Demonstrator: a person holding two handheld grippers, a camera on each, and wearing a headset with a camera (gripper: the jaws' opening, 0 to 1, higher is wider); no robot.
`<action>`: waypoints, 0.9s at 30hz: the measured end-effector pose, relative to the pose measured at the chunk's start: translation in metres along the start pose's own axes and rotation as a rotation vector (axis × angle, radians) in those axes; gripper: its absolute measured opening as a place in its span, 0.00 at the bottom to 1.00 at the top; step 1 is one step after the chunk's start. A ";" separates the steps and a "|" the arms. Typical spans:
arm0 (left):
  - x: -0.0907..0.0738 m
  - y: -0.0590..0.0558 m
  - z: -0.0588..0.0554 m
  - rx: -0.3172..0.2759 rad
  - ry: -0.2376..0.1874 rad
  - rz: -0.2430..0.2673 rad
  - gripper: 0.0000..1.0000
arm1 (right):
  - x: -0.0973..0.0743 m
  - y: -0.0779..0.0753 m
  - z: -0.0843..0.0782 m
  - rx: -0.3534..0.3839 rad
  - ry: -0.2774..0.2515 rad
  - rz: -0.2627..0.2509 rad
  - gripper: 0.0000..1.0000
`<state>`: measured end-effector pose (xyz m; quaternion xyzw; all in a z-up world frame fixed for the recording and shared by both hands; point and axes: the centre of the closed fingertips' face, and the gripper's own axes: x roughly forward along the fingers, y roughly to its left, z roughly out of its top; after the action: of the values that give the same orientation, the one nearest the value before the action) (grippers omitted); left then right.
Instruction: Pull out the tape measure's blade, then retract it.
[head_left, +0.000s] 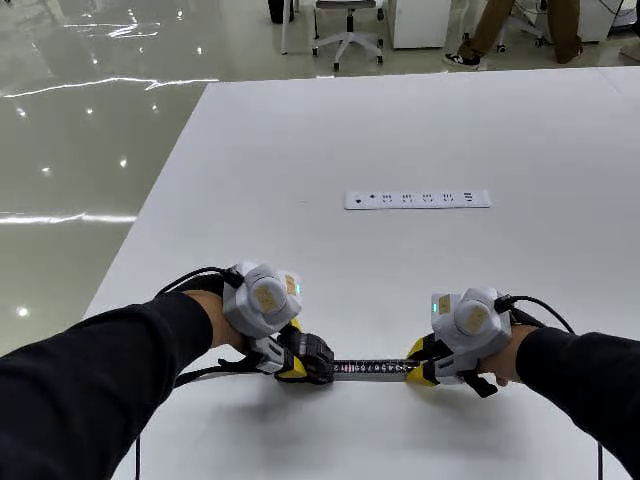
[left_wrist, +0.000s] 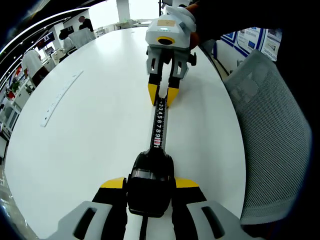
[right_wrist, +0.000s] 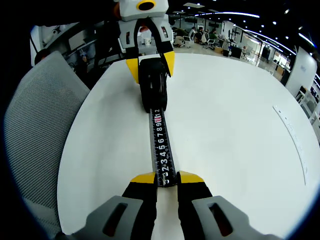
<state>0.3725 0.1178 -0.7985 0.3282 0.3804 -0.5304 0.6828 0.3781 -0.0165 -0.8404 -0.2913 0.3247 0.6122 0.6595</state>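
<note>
Sleeves (head_left: 90, 370) of the person wearing the rig sit closest to the headset camera. Just past them the left tongs (head_left: 300, 358) rest low on the white tabletop (head_left: 400, 130), closed around the tape measure's black case (head_left: 314, 358) with one yellow tip on each side. Facing them, the right tongs (head_left: 418, 364) are pinched narrow on the free end of the blade (head_left: 370, 369), which runs flat and straight between the two, drawn out only a short way. A power strip (head_left: 417, 199) lies well beyond both tongs, clear of the line of pull. My worry is that thin pinch. If I pull off the case's axis or lift the right tongs, I judge the blade could twist, kink or slip free and whip back. A loose hold by the left tongs would let the case drag or swivel instead of paying out, and an abrupt release on the retract could slam the blade's end into the case.
</note>
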 end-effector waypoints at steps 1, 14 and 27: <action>0.000 0.000 0.000 -0.001 -0.001 0.000 0.30 | -0.001 0.000 -0.001 0.003 0.000 -0.001 0.10; 0.000 0.000 0.001 0.000 -0.003 0.001 0.30 | -0.007 -0.002 -0.009 0.019 -0.009 -0.007 0.10; 0.000 -0.001 0.001 0.000 -0.002 0.003 0.30 | -0.011 -0.003 -0.016 0.027 -0.008 -0.013 0.10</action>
<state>0.3718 0.1167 -0.7981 0.3282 0.3795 -0.5296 0.6839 0.3791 -0.0359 -0.8412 -0.2819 0.3286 0.6047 0.6685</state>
